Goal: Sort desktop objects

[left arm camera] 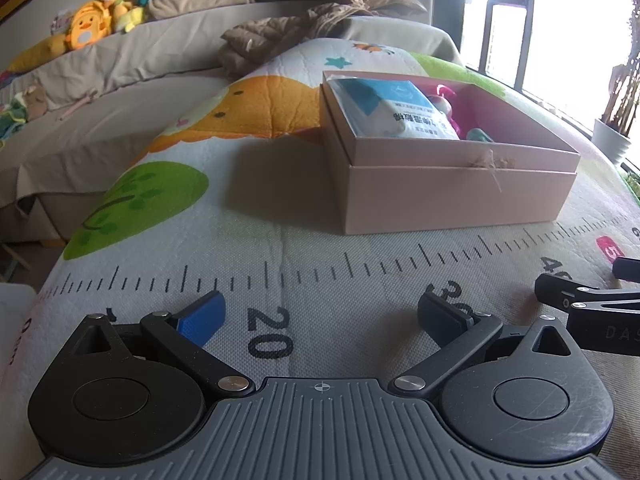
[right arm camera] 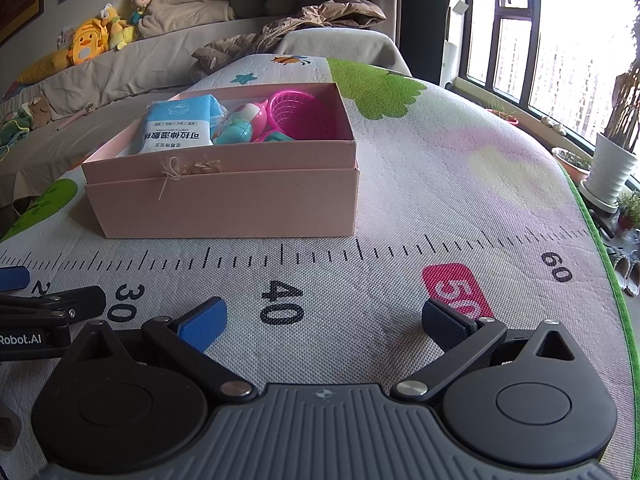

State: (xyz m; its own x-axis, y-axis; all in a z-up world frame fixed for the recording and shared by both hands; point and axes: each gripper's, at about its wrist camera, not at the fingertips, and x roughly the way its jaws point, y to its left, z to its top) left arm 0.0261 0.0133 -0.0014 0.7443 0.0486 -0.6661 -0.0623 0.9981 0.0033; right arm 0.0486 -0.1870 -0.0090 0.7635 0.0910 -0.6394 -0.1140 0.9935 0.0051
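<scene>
- Left tool [left arm camera: 320, 316]: fingers spread wide, nothing between the pads, low over the printed mat [left arm camera: 320, 264] near the "20" mark.
- Right tool [right arm camera: 322, 318]: likewise spread and carrying nothing, low over the mat near the "40" mark. Each tool shows at the edge of the other's view, so the two sit side by side.
- The mat looks like a soft quilted fabric laid over the bench; no loose item lies on it between the tools and the box.
- Pink box [right arm camera: 224, 208]: open-topped cardboard, beyond the ruler marks, ahead of both tools. A twine bow [right arm camera: 172, 174] hangs on its near wall.
- Judgement: the walls are thin card, stiff enough to push but likely to flex if pinched hard. A grip on the rim near a corner seems safest.
- Contents, left side: blue-and-white soft pack [right arm camera: 178, 126], leaning against the inner wall. Judgement: light, squashy, smooth film wrap, so probably slippery. Best taken across a narrow edge.
- Centre: teal-and-white plastic toy [right arm camera: 238, 124], partly hidden. Judgement: rigid, light, with rounded surfaces that could roll out of the pads.
- Right side: pink plastic basket [right arm camera: 298, 110]. Judgement: rigid, very light; its rim offers a clean pinch.
- Judgement: sorting appears close to complete.
- Far: sofa with plush toys [right arm camera: 86, 42].
</scene>
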